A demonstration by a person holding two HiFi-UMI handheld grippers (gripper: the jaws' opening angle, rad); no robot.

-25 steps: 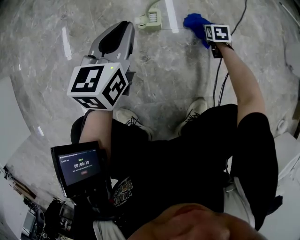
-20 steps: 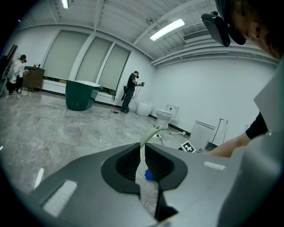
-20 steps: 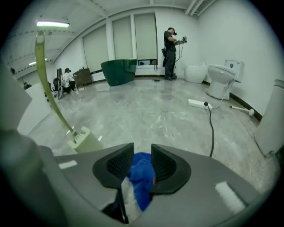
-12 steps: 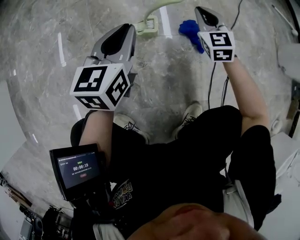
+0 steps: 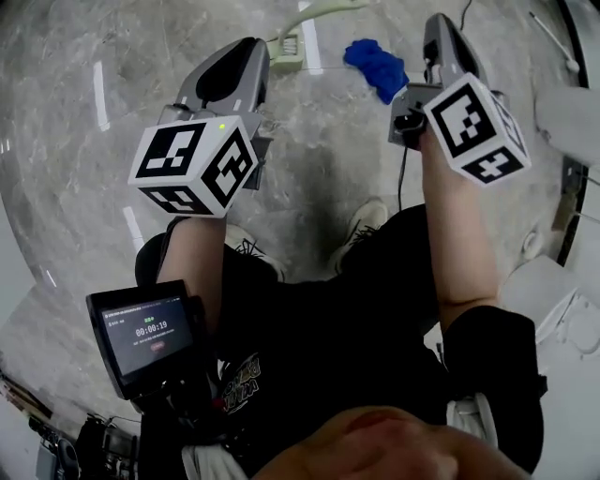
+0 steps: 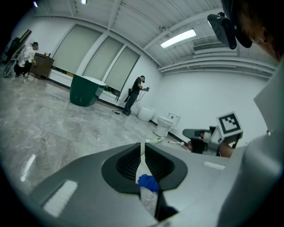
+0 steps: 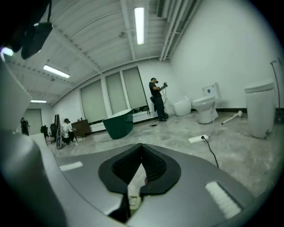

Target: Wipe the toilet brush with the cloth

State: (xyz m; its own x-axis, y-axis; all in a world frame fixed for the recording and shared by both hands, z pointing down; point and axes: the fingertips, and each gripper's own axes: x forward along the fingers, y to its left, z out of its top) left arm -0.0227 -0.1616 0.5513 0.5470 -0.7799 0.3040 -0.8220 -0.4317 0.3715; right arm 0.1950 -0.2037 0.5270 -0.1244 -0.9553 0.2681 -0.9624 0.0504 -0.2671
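Note:
A blue cloth [image 5: 374, 64] lies crumpled on the grey marble floor, and nothing holds it. Left of it the pale green toilet brush [image 5: 287, 44] lies with its handle running up out of the frame. My left gripper [image 5: 246, 45] hangs high above the floor, shut and empty. In the left gripper view the cloth [image 6: 147, 181] shows through the slit behind its closed jaws. My right gripper [image 5: 441, 21] is raised to the right of the cloth, shut with nothing in it. The brush head [image 7: 133, 201] shows far below it.
The person's shoes [image 5: 367, 221] stand below the grippers, and a black cable [image 5: 403, 183] runs past them. A small screen [image 5: 150, 333] sits at the left hip. A power strip [image 7: 197, 139], white toilets [image 7: 207, 106] and a green tub [image 7: 119, 124] stand further off.
My right gripper has risen from the blue cloth on the floor to the height of the left one. The cloth has stayed on the floor. The left gripper has hardly moved.

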